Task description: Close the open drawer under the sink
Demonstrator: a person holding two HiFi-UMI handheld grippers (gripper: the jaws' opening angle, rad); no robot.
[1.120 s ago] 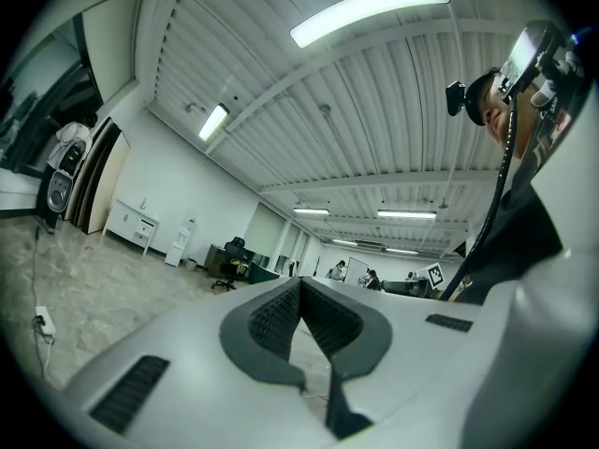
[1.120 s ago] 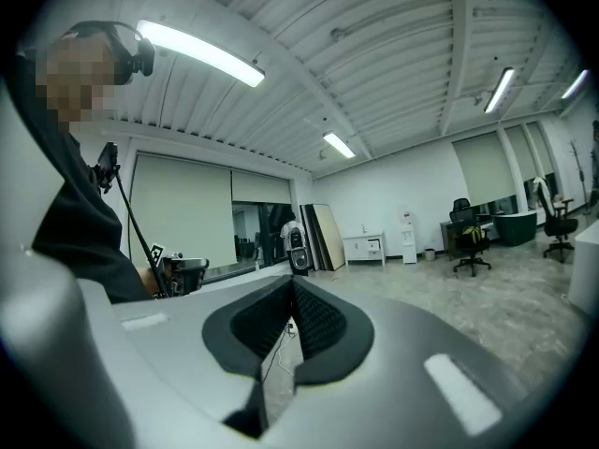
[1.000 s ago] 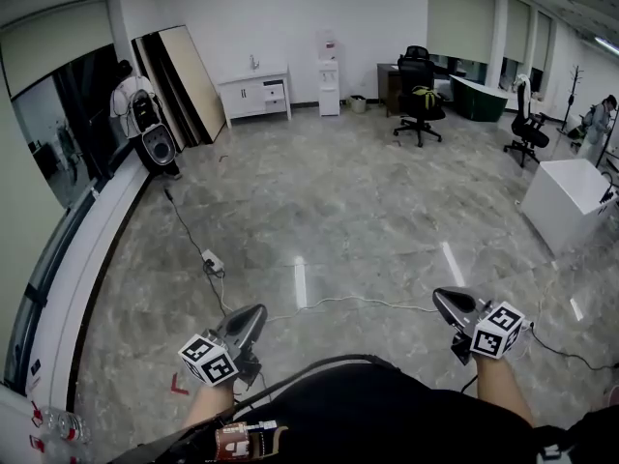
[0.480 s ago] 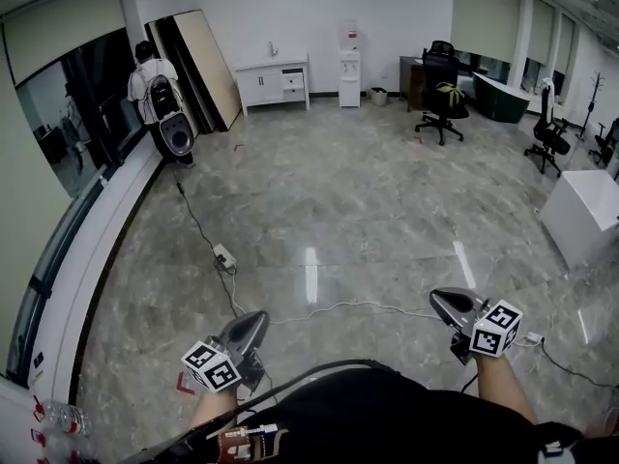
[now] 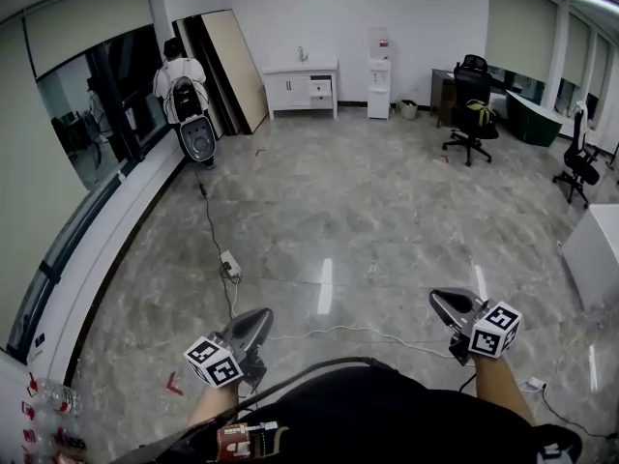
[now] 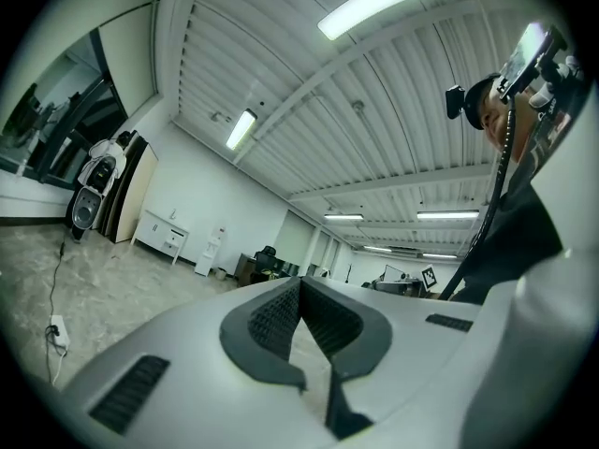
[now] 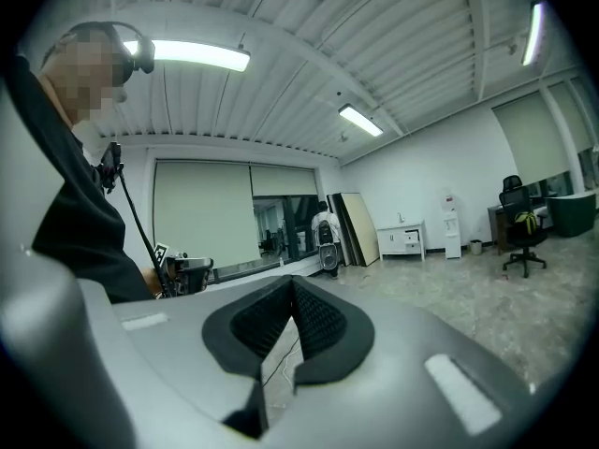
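Observation:
The white sink cabinet (image 5: 302,87) stands against the far wall across the room, with a faucet on top; its upper right drawer (image 5: 320,86) sticks out slightly. It also shows small in the left gripper view as the cabinet (image 6: 165,235) and in the right gripper view as the cabinet (image 7: 404,238). My left gripper (image 5: 263,315) and right gripper (image 5: 437,299) are held low in front of my body, pointing roughly level toward the room. Both are shut with nothing between the pads, far from the cabinet.
A person with a backpack (image 5: 182,87) stands by the left windows beside a speaker (image 5: 197,139). Boards (image 5: 237,66) lean on the wall left of the cabinet. A water dispenser (image 5: 378,60), office chairs (image 5: 471,102), a floor cable with power strip (image 5: 230,263) and a white box (image 5: 592,251) surround the marble floor.
The head view has swung left and moved forward: the cabinet, person and chairs sit further right and a little larger. Both grippers keep their place in view, still shut.

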